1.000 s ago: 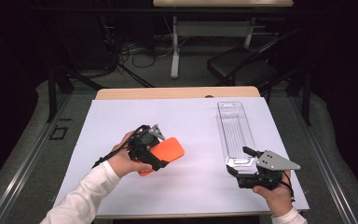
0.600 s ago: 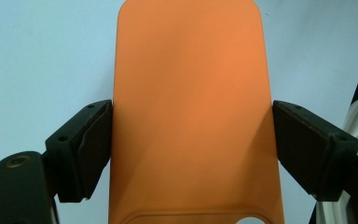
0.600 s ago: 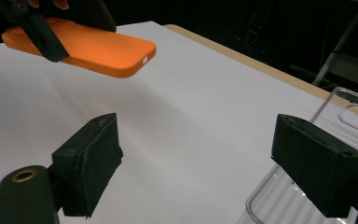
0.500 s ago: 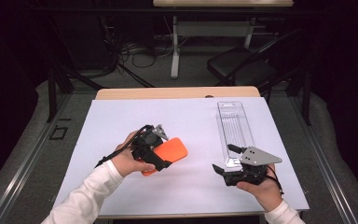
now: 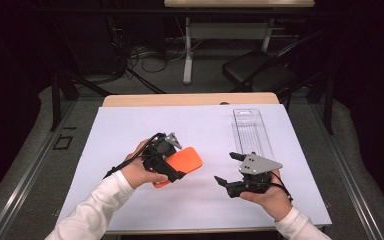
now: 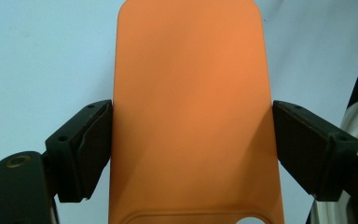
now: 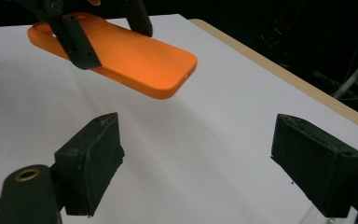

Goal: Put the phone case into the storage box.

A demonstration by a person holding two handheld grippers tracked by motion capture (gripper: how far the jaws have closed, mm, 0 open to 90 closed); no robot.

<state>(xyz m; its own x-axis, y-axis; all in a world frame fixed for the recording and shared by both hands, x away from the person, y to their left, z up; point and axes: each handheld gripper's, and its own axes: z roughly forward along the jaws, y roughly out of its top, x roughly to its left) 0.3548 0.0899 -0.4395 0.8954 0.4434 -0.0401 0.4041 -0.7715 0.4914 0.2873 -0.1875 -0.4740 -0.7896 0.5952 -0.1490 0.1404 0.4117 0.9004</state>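
Jaws clamping orange case (image 6: 191,112), near end cropped

One orange phone case (image 5: 179,165) is in sight, and one clear plastic tray (image 5: 252,131) lying on the table (image 5: 190,99). One white sheet (image 5: 130,125) covers most of the table top. Two grippers are there, a left gripper (image 5: 166,161) and a right gripper (image 5: 230,169), each with two black jaws. Two hands hold them. One dark chair (image 5: 260,75) stands beyond the table.
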